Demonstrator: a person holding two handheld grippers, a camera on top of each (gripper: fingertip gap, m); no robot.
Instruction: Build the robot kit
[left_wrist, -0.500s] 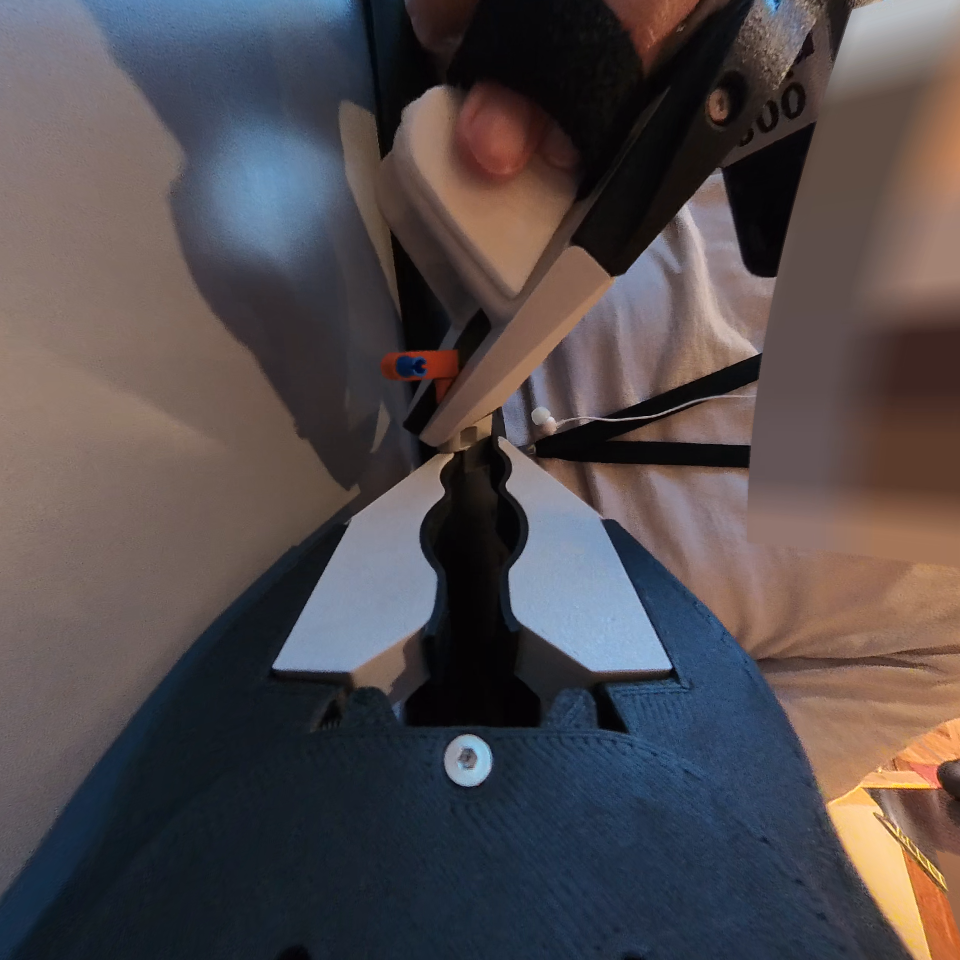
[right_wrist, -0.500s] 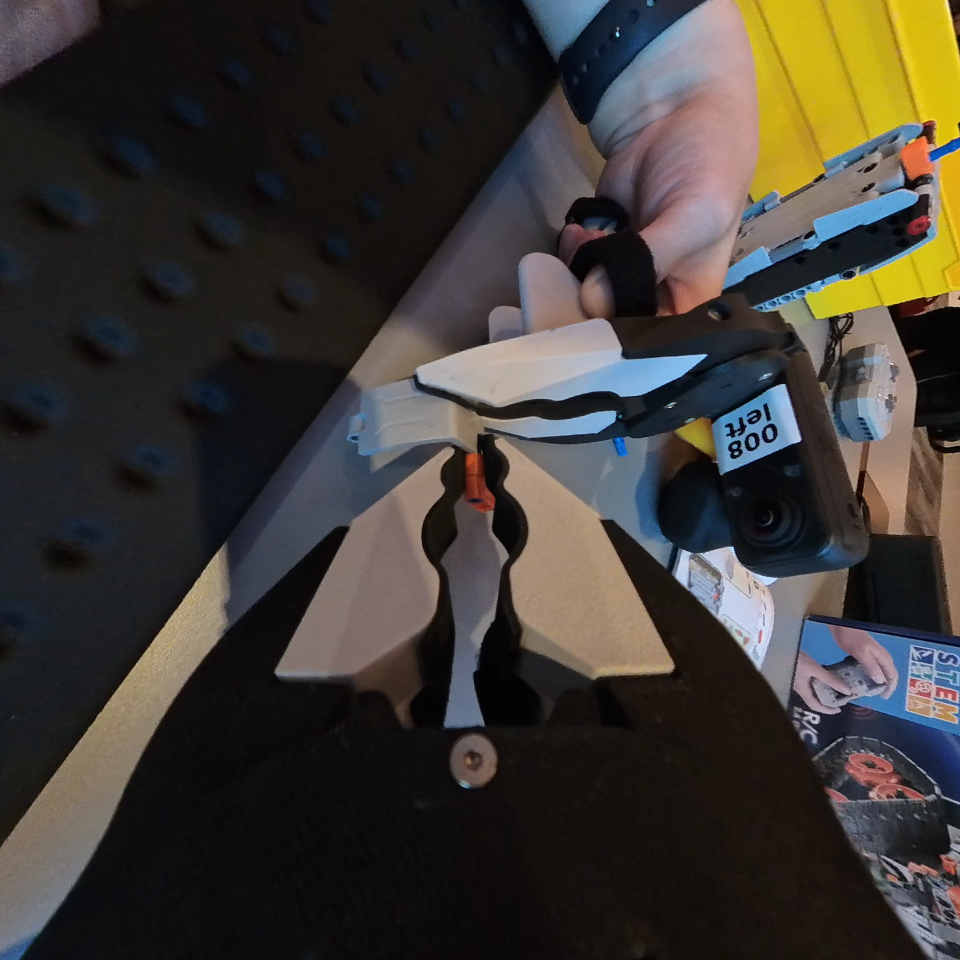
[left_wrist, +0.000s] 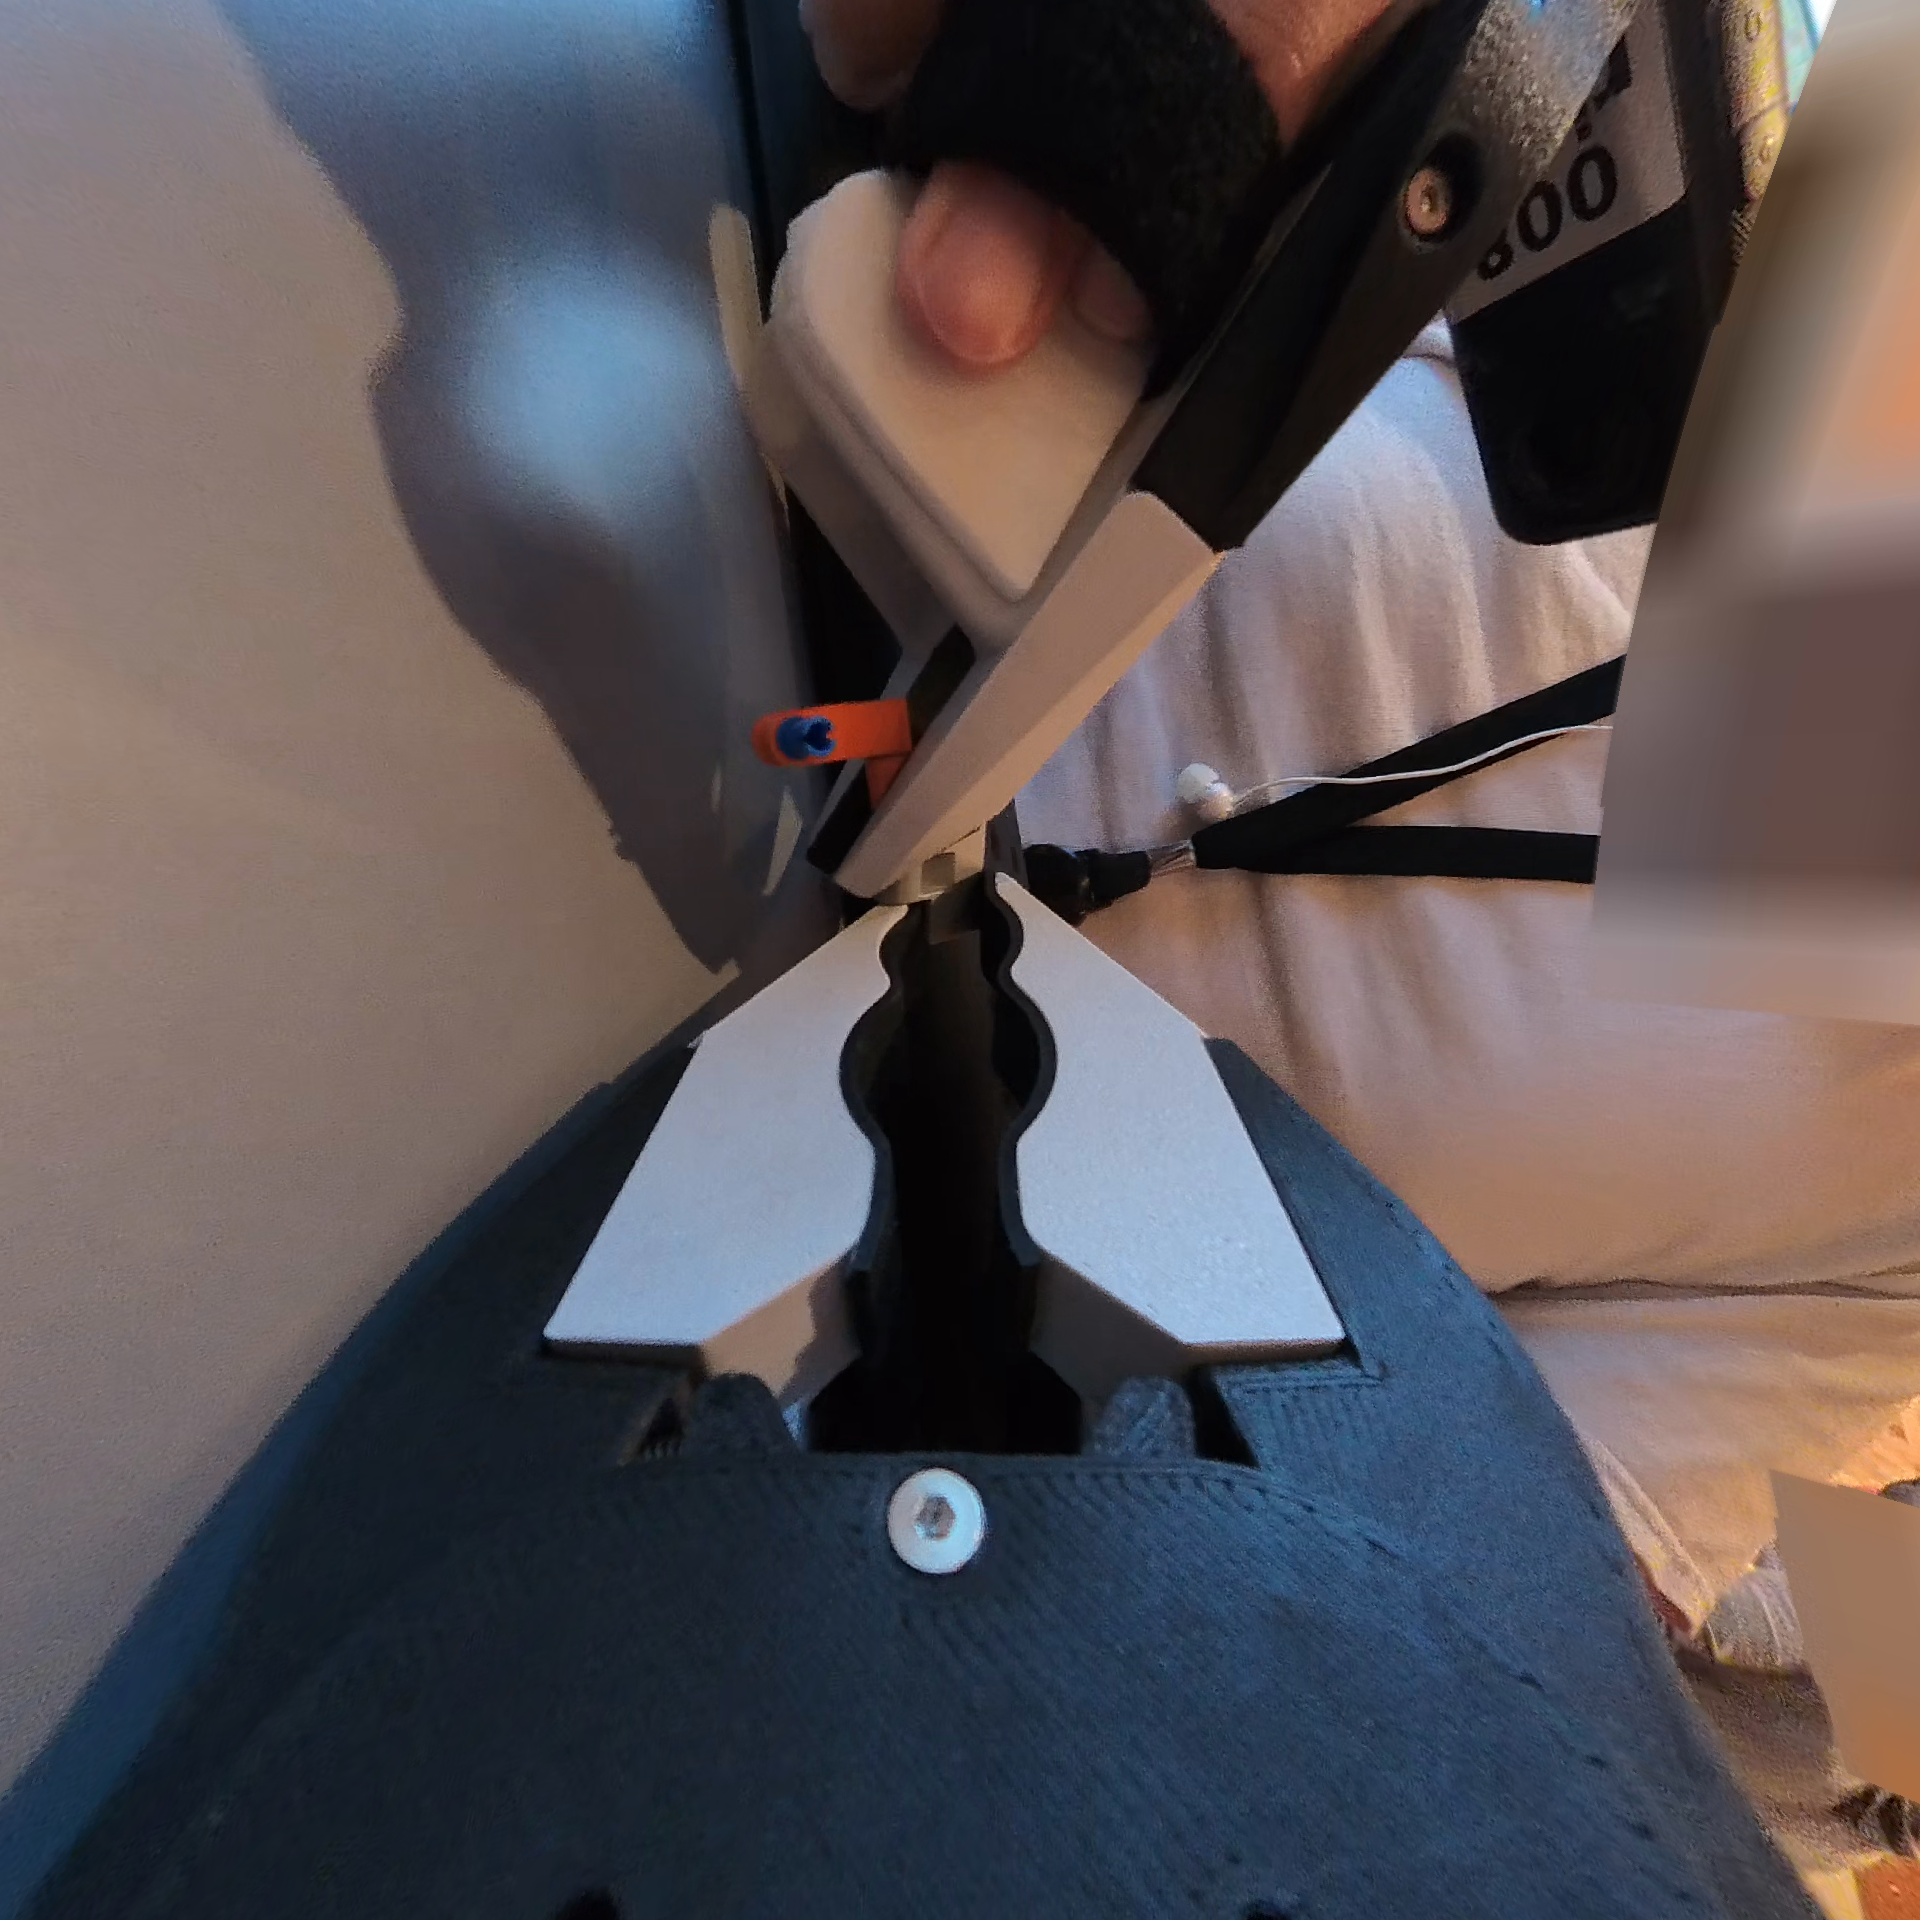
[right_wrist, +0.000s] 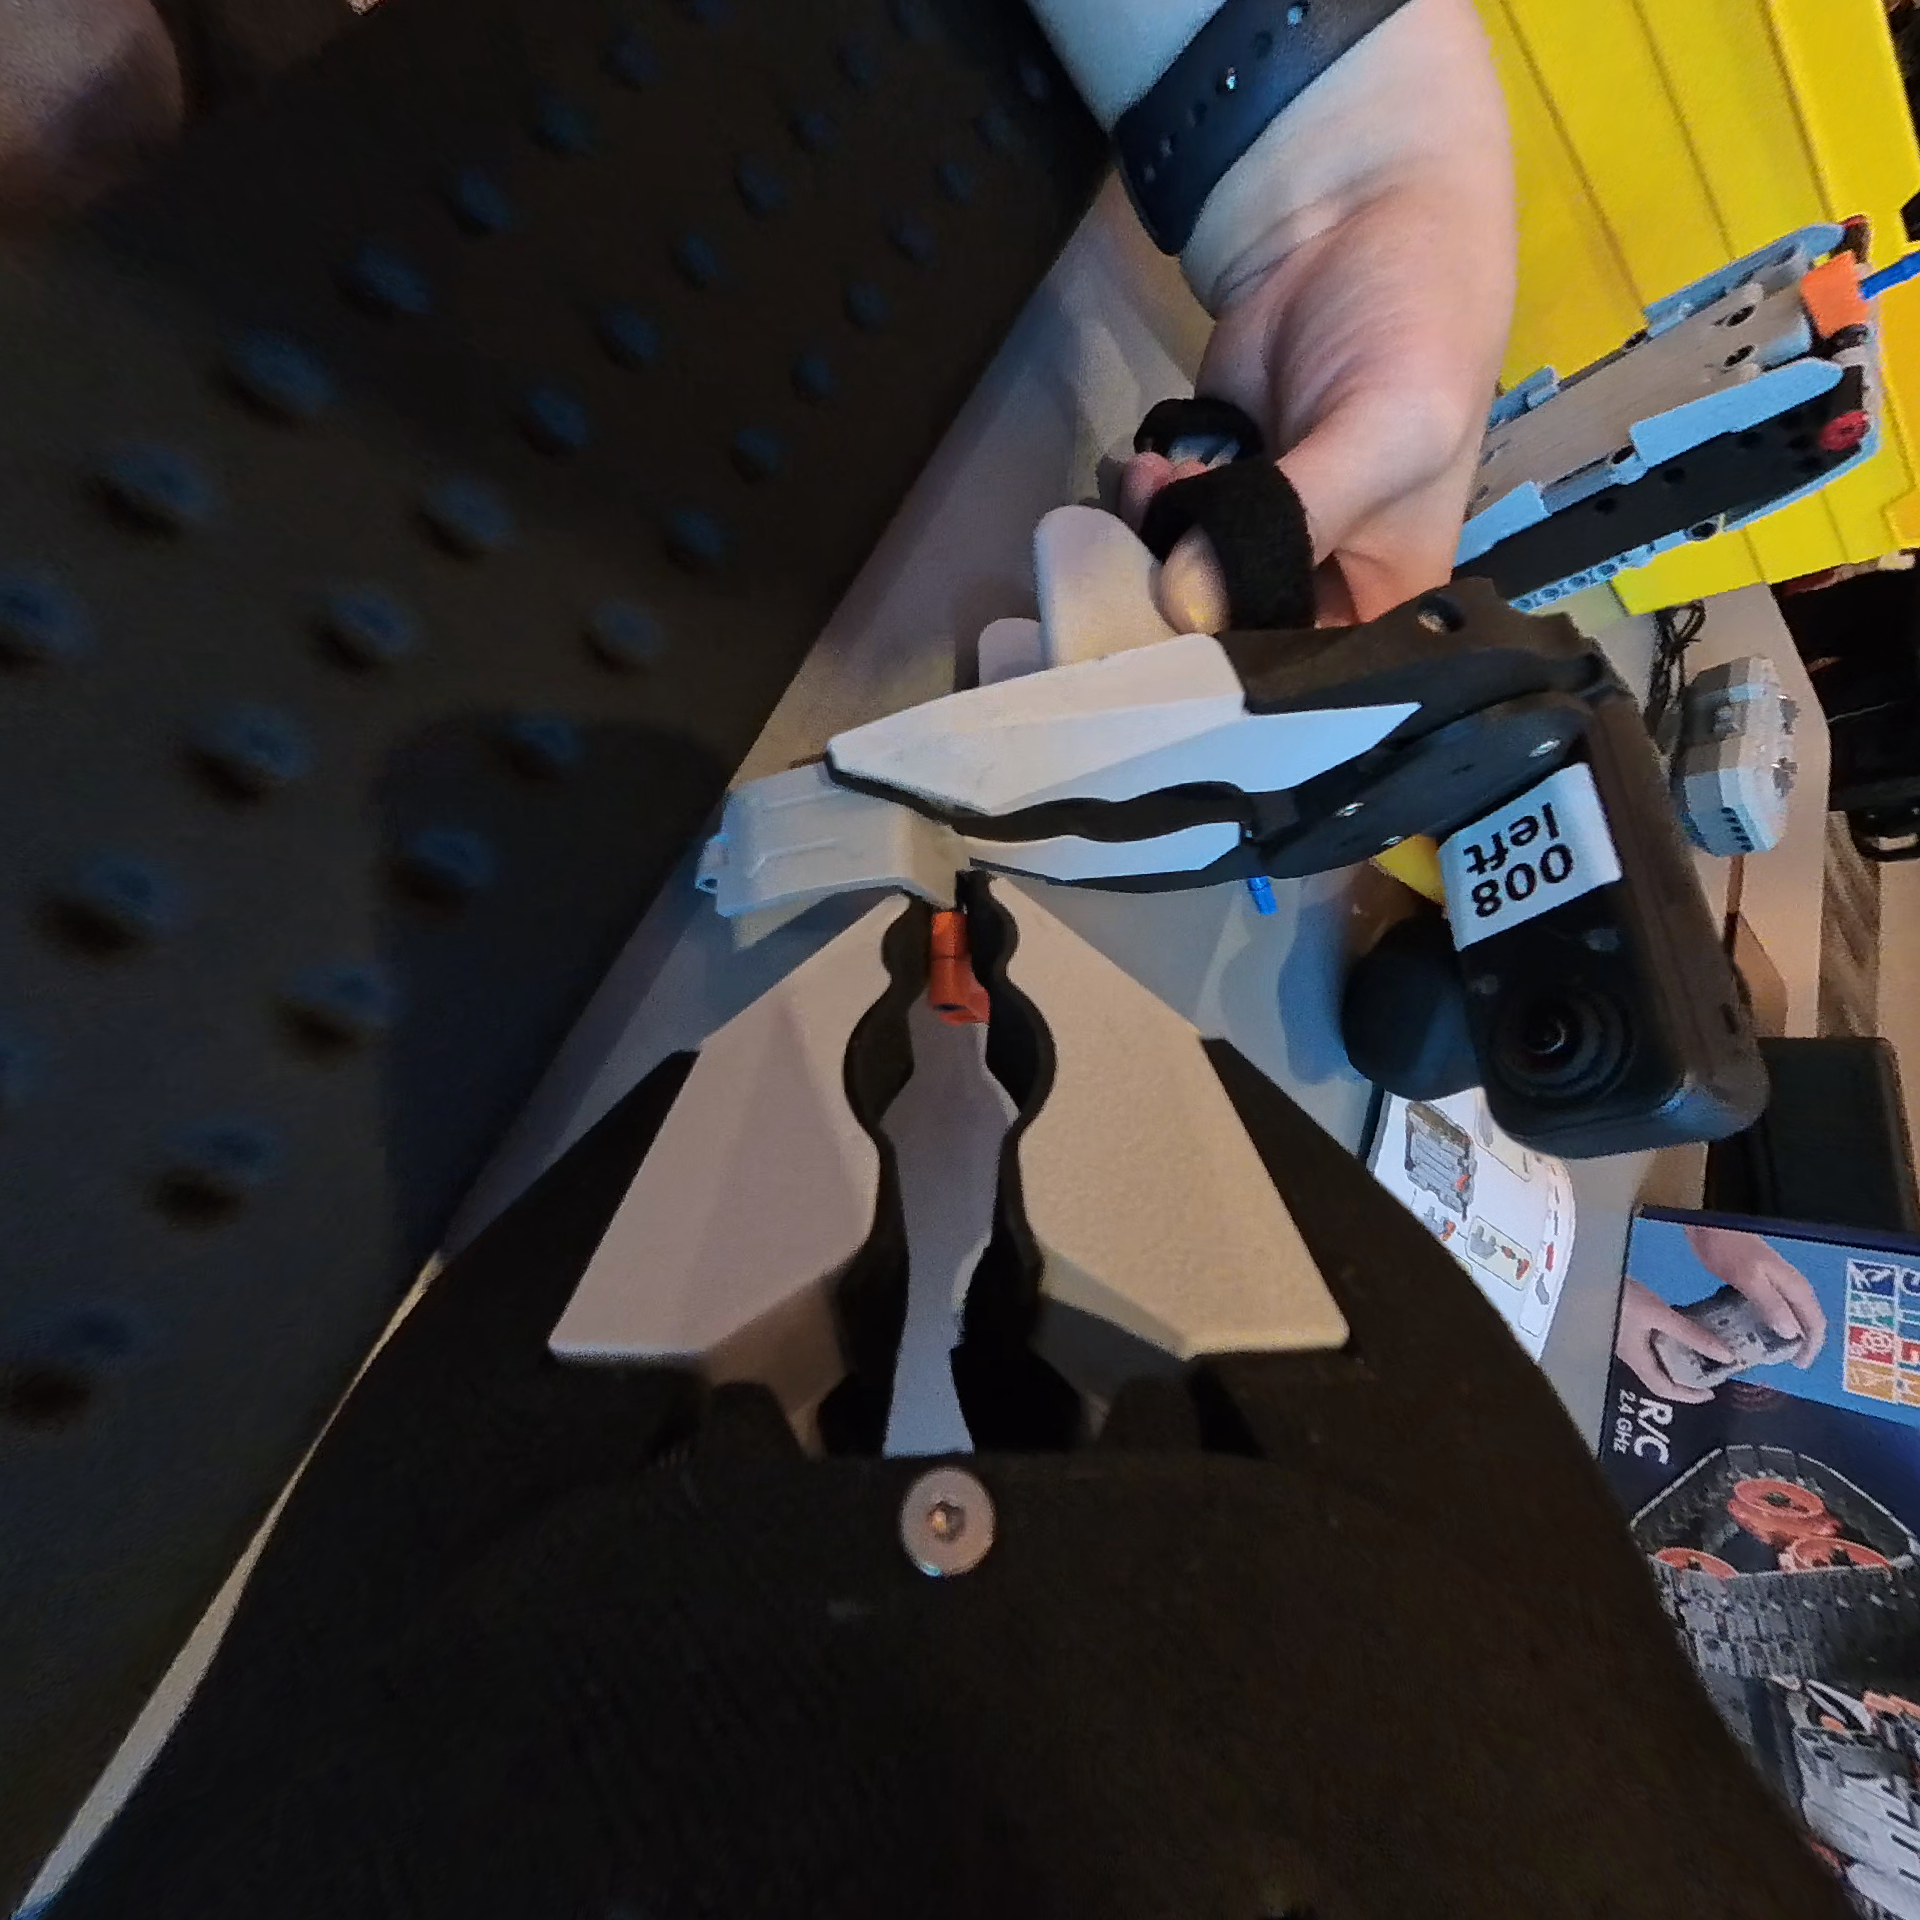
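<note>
Left tongs (right_wrist: 935, 831) clamped on grey panel (right_wrist: 790, 847), right tongs (right_wrist: 951, 914) on orange connector (right_wrist: 951, 971).

Matt ribbed plastic gripper body (left_wrist: 935, 1714), smooth grey panel (right_wrist: 800, 847), glossy cardboard box (right_wrist: 1766, 1455).

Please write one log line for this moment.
left claw: shut on grey panel | right claw: shut on orange connector | tips: close together

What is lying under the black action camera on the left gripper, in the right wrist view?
Under the black action camera, a white instruction sheet lies on the grey table, beside a blue toy box. The camera covers the sheet's upper edge.
</note>
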